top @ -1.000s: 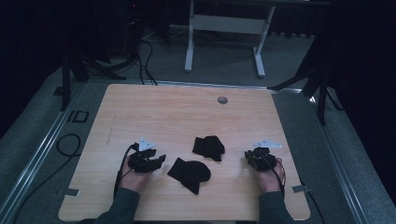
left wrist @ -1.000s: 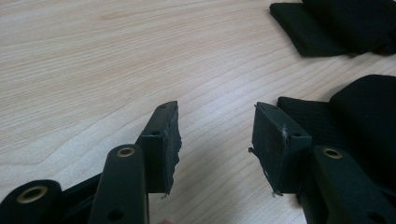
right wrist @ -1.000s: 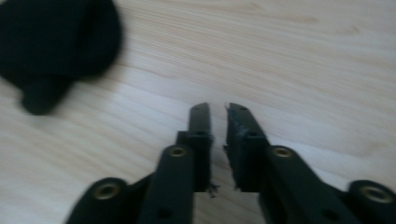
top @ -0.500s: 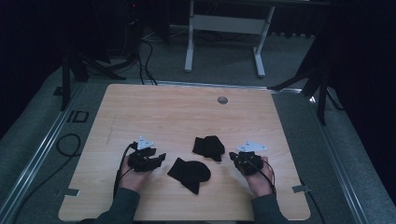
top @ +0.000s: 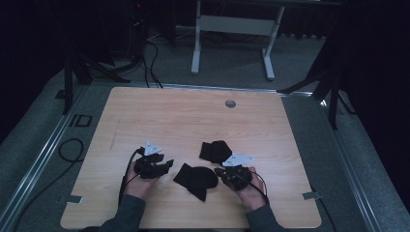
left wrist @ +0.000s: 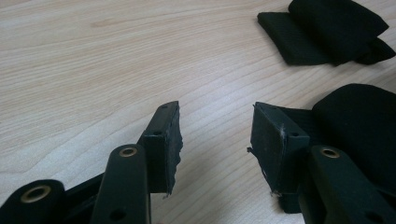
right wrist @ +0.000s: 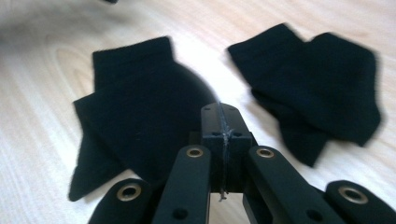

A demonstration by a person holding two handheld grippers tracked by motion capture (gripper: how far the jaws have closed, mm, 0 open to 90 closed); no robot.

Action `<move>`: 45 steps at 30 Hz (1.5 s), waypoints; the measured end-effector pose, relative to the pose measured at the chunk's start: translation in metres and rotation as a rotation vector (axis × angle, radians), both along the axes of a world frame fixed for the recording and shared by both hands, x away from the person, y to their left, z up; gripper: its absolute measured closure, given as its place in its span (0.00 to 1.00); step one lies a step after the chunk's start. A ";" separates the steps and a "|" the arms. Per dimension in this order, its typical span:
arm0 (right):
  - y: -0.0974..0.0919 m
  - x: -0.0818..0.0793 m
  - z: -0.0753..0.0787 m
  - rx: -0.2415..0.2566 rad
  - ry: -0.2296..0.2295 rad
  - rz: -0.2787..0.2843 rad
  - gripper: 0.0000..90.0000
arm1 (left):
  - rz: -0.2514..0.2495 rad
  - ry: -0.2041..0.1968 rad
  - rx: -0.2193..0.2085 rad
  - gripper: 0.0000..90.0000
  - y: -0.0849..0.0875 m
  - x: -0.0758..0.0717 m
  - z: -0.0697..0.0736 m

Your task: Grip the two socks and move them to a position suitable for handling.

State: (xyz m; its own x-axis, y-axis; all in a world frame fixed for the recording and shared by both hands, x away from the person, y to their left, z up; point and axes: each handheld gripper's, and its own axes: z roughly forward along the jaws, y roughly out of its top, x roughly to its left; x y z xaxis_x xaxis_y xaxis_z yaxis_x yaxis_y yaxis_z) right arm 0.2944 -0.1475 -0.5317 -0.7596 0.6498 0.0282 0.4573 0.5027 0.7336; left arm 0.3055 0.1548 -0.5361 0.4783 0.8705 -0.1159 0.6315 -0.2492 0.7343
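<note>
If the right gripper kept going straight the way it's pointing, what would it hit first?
Probably the nearer black sock: the right gripper, jaws shut, points at that sock's edge. The second sock lies off to the side.

my right gripper [top: 223,172] now sits much farther in from the right edge of the table [top: 145,111] than a second ago, when my right hand [top: 247,189] lay near that edge, well apart from the cloth. it slides leftward across the wood in two stages and now rests just beside the near black cloth [top: 196,180], right at that cloth's right edge, with the far black cloth [top: 215,151] just beyond it. the grey plate on top of the gripper now partly overlaps the far cloth in the high view. my right jaws finish closing during this move and now meet pad to pad, with nothing between them.
</note>
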 end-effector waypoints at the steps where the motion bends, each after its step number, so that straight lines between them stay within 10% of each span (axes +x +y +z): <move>1: 0.002 -0.001 -0.002 -0.007 0.009 0.006 1.00 | 0.000 -0.003 0.002 0.59 0.000 0.000 0.000; 8: 0.015 0.001 -0.023 -0.083 0.064 0.027 1.00 | -0.007 -0.010 -0.006 0.59 -0.002 -0.002 0.001; 18: 0.011 0.006 -0.025 -0.052 0.057 0.011 1.00 | -0.042 -0.011 -0.026 0.59 -0.010 -0.006 0.003; 45: 0.012 0.011 -0.027 -0.046 0.031 0.000 1.00 | -0.186 0.040 0.059 1.00 -0.055 -0.027 -0.018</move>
